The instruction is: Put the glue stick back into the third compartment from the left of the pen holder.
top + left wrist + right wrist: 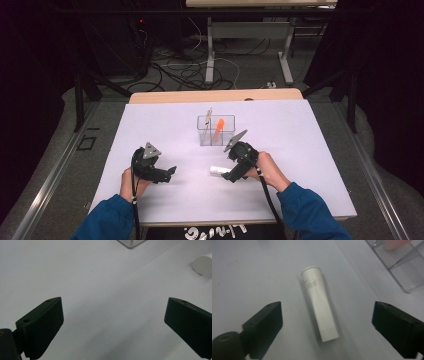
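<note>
We work at the white table point(165, 125). The clear organiser box point(216, 130) stands near its middle and already holds an orange item point(218, 129) and a thin stick point(208, 119). Our left gripper point(171, 171) rests apart, jaws wide and empty. Our right gripper point(226, 176) has its jaws spread wide on either side of the white tube point(320, 307), not touching it. The tube lies flat on the table, just in front of the box. We judge the tube not yet gripped; grasping and placing it remain.
</note>
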Action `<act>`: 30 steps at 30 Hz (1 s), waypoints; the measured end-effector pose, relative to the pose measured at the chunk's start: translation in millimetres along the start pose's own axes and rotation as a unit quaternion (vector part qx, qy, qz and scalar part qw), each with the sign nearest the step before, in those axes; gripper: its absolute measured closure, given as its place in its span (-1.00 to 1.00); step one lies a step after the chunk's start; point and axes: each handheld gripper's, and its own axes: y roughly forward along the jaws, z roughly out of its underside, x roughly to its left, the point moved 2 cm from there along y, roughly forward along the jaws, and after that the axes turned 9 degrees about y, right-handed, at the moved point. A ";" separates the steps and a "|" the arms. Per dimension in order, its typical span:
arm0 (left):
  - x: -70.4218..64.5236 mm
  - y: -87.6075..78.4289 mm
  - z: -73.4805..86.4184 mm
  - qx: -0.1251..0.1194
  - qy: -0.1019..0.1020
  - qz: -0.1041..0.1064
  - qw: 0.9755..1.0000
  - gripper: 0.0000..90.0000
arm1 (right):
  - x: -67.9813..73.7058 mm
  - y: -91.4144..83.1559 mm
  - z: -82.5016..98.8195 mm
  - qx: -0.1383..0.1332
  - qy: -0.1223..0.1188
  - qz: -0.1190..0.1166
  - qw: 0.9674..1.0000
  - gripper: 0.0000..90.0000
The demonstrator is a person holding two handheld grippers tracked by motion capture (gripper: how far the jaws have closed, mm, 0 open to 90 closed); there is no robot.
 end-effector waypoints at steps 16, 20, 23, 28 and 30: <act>-0.1 -0.4 -0.6 -0.001 0.000 0.002 1.000 -0.95 | 20.3 34.3 -24.5 0.045 -0.075 0.004 0.996 0.14; 0.1 -1.0 -0.8 -0.005 -0.001 0.001 1.000 -0.95 | 20.6 39.9 -27.9 0.057 -0.093 0.017 0.994 0.27; 1.0 -0.9 -0.5 -0.001 0.002 0.002 1.000 -0.95 | 20.4 43.0 -29.4 0.065 -0.097 0.020 0.993 0.33; -0.3 -0.4 -0.9 -0.005 0.001 0.003 1.000 -0.95 | 21.9 49.2 -29.8 0.077 -0.103 0.031 0.991 0.39; -0.2 -0.2 -0.8 -0.004 0.001 0.004 1.000 -0.95 | 20.7 49.3 -30.3 0.073 -0.111 0.033 0.991 0.43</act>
